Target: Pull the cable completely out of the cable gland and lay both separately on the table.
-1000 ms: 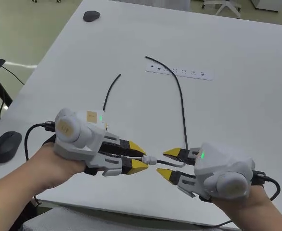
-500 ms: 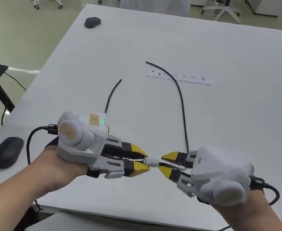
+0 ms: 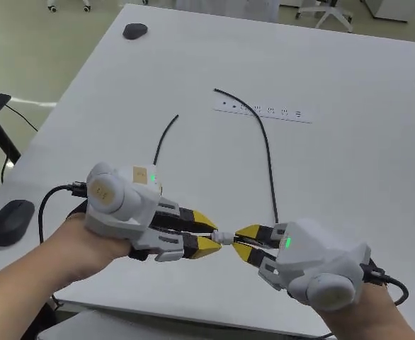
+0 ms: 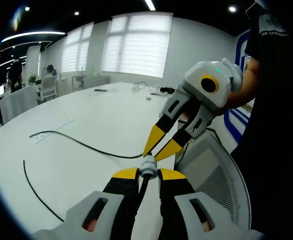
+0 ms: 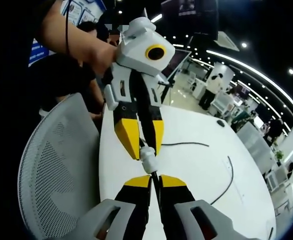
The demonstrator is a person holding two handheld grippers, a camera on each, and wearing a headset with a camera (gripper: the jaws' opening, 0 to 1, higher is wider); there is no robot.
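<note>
Left gripper [image 3: 209, 236] is clamped on the white cable gland [image 3: 224, 239]. Right gripper [image 3: 243, 241] is closed on the black cable [image 3: 267, 152] just beside the gland. The gland's axis runs gripper to gripper, above the near edge of the white table [image 3: 349, 163]. The cable lies across the table towards a power strip [image 3: 264, 111]. The room is an open-plan office, with a mesh chair [image 5: 56, 165] nearby.

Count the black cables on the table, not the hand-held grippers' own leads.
2. A short cable lies loose left of centre; a long cable runs from by the power strip to the right hand-held gripper.
</note>
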